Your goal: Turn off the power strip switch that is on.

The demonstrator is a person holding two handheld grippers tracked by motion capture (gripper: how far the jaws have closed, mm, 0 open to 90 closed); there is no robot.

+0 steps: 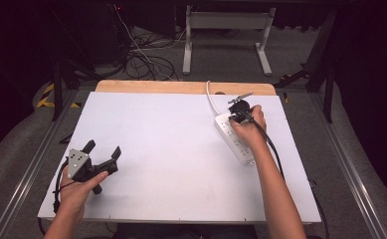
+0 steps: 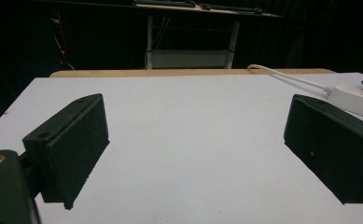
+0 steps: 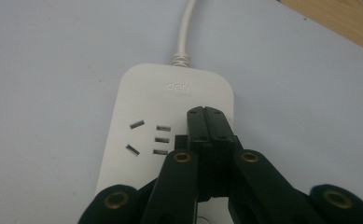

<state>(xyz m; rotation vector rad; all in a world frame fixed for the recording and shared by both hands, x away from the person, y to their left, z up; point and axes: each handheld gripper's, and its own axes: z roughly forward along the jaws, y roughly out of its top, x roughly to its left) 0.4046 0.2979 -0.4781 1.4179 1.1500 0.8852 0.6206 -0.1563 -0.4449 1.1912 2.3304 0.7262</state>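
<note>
A: Right tongs (image 3: 206, 122) were seen closed, jaws pressed flat together with nothing between them, tips set down on the white power strip (image 3: 170, 140) near its cord end, just beside the socket slots (image 3: 147, 138).

B: Confirmed. In the high view the right tongs (image 1: 240, 110) were held point-down on the strip (image 1: 235, 139), which lay toward the far right of the counter (image 1: 171, 149), its cord (image 1: 211, 99) running off over the back edge.

A: Left tongs (image 2: 193, 149) were wide apart, nothing between the pads (image 2: 76, 149), only bare counter ahead. They were parked at the near left (image 1: 100, 158), well apart from the strip.

B: Step judged: the strip being pressed or nudged with the shut tips. Whether a switch lay under the tips could not be told; that spot was covered.

A: Advice noted. Tips should be kept together so one firm point is given. Pressure should be applied straight down, since a slanted push would likely slide the light casing across the smooth counter.

B: Slots should be avoided, a tip could catch there. If the strip was to be shifted, the push was best aimed along its length, away from the cord's pull.

A: Left tongs could be brought in to brace the near end.
</note>
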